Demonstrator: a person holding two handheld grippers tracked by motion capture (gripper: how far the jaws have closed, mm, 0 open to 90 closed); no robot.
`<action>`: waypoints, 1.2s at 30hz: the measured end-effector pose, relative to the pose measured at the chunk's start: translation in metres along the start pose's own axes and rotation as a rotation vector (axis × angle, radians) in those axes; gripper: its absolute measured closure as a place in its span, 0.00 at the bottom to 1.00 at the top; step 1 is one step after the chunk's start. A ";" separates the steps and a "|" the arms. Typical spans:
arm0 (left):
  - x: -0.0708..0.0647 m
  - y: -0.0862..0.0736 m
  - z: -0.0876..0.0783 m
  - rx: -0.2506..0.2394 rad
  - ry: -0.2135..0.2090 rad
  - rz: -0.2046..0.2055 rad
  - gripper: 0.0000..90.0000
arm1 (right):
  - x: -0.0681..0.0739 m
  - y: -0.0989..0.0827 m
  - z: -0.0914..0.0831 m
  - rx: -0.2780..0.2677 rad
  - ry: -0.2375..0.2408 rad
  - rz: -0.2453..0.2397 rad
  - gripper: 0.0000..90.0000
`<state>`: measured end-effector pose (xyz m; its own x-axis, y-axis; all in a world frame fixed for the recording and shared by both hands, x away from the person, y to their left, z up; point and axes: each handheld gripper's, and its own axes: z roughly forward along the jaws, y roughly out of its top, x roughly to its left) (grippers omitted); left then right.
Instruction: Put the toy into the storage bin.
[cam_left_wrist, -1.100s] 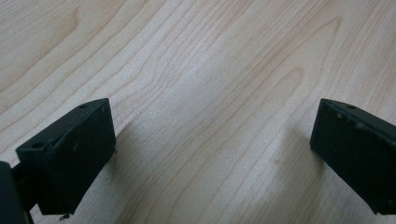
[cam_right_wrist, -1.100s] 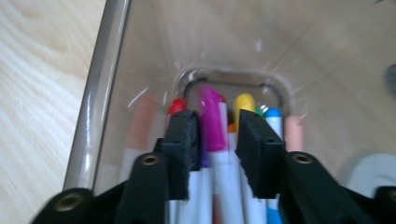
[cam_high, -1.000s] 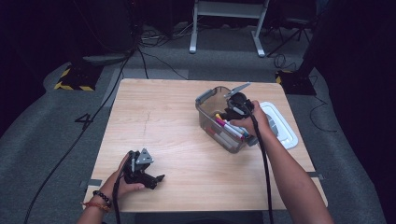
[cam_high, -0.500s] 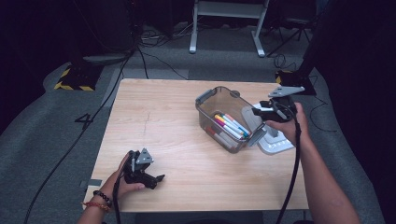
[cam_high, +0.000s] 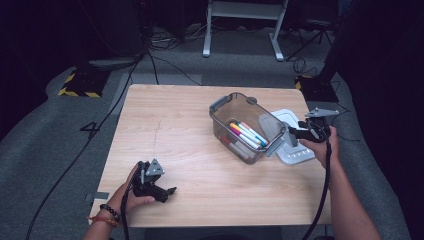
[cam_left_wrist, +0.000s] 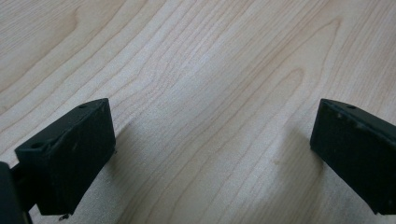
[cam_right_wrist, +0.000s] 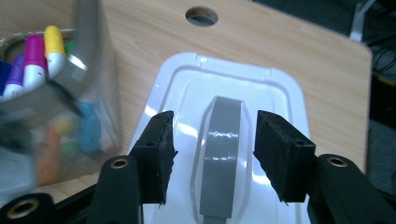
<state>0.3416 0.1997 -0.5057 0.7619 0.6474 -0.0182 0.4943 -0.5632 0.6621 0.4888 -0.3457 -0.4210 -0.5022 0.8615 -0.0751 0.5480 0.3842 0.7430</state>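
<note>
A clear plastic bin (cam_high: 247, 127) holding several coloured markers (cam_high: 245, 134) stands right of the table's middle. A white lid (cam_high: 296, 152) with a grey handle strip (cam_right_wrist: 222, 158) lies flat beside the bin's right end. My right gripper (cam_high: 292, 133) hovers low over that lid. Its jaws have just been opening and now stand apart on either side of the grey handle (cam_right_wrist: 212, 149), the pads clear of it. My left gripper (cam_high: 169, 192) rests near the front left edge. Its jaws are spread wide over bare wood (cam_left_wrist: 212, 154), with nothing between them.
The wooden table (cam_high: 175, 130) has a round cable hole (cam_right_wrist: 201, 15) beyond the lid. Bin wall and markers (cam_right_wrist: 42, 56) sit close on the left in the right gripper view. Cables and a metal stand (cam_high: 240, 25) lie on the grey floor behind the table.
My right gripper left the bin, swung right and sank to the white lid, its jaws spreading wider. The left hand and gripper stayed put.
</note>
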 end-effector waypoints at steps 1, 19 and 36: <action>0.000 0.000 0.000 0.000 0.001 0.001 0.00 | -0.002 -0.003 0.005 0.007 0.010 0.014 0.51; 0.000 0.000 0.000 -0.001 0.001 0.000 0.00 | -0.010 -0.035 0.048 0.110 0.112 0.003 0.74; 0.000 0.000 0.000 -0.001 0.008 -0.001 0.01 | 0.031 -0.041 0.033 0.140 0.219 -0.040 0.74</action>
<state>0.3409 0.1998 -0.5056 0.7582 0.6518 -0.0130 0.4947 -0.5623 0.6626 0.4725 -0.3239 -0.4758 -0.6501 0.7579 0.0548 0.6046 0.4722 0.6415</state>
